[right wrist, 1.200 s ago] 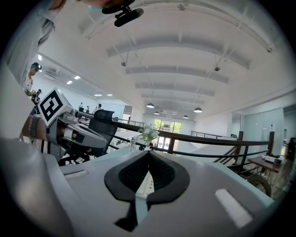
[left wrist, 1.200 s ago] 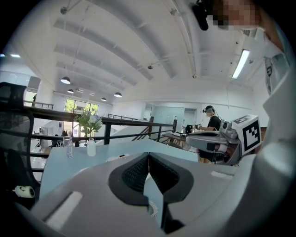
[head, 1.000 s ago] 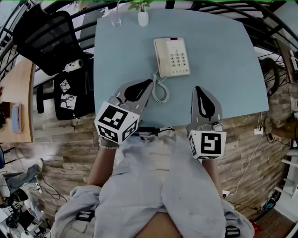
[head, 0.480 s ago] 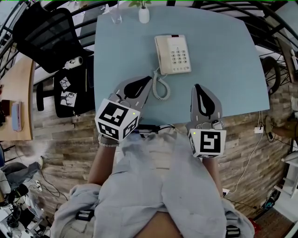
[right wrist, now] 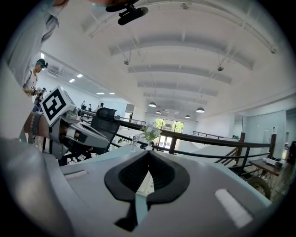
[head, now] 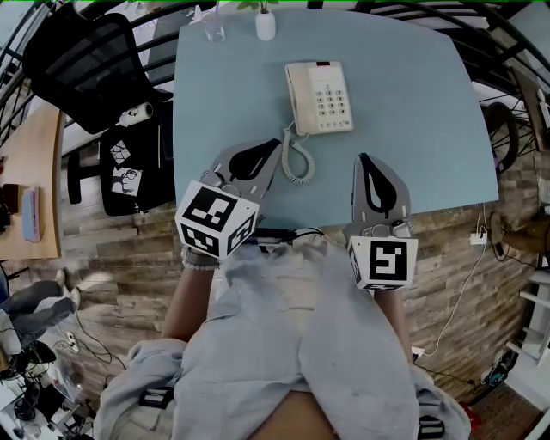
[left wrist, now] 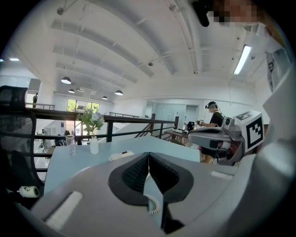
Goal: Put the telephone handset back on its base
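A cream telephone stands on the pale blue table, and its handset lies along the left side of the base. Its coiled cord loops toward me. My left gripper hovers just left of the cord, shut and empty; in the left gripper view the closed fingertips point at the telephone, with the cord below them. My right gripper is near the table's front edge, right of the cord, its jaws also shut on nothing.
A drinking glass and a small white vase with a plant stand at the table's far edge. A black office chair sits to the left, with a railing behind the table. A wooden desk lies further left.
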A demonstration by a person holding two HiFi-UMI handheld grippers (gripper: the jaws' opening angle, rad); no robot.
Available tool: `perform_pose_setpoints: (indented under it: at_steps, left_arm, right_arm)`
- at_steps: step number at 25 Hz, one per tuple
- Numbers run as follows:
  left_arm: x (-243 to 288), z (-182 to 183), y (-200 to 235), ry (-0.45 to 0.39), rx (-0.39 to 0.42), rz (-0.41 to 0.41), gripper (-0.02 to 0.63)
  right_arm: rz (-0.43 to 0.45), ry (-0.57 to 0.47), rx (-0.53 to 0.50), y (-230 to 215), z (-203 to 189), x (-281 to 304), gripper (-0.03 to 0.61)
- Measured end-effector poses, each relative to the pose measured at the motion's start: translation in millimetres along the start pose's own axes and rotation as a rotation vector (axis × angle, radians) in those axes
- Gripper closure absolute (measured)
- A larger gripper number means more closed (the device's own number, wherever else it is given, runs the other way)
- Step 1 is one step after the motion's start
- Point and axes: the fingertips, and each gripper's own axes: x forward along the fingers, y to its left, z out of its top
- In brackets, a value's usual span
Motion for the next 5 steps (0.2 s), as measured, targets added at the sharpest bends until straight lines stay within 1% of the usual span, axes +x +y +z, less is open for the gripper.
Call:
perform_pose_setpoints:
  at_steps: [5]
  left_arm:
    - [0.5, -0.7, -1.4, 0.003, -0.002, 0.002, 0.609]
  right_arm:
    - [0.004, -0.004, -0.001, -0.1, 0.1, -0.4, 0.572]
